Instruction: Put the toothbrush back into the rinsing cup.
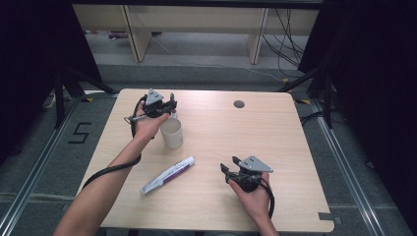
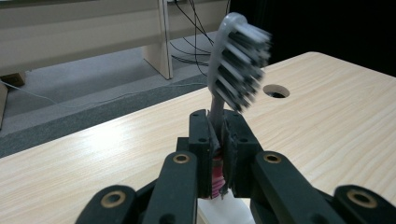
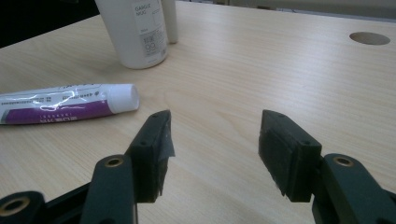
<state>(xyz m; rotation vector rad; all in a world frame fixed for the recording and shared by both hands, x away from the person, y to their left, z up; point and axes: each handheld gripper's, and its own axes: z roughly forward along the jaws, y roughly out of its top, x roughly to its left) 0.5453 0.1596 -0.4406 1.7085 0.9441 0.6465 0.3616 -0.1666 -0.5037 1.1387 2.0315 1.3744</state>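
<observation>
Presently the left gripper point(image 2: 217, 140) is clamped tight on the grey toothbrush point(image 2: 238, 60), bristle head raised above the cup point(image 1: 172, 132). The right gripper point(image 3: 215, 140) stands wide apart, holding nothing, near the toothpaste tube point(image 3: 65, 108).

Each black hand-held gripper point(image 1: 171, 103) w/ grey triangular plate, brass-ringed screws, trailing black cable.

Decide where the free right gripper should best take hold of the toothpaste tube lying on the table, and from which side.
Grip the toothpaste tube across its round body just behind the white cap, coming down from above. It lies flat on the table, its flattened tail offers less to hold, and the open right gripper already faces its cap end.
</observation>
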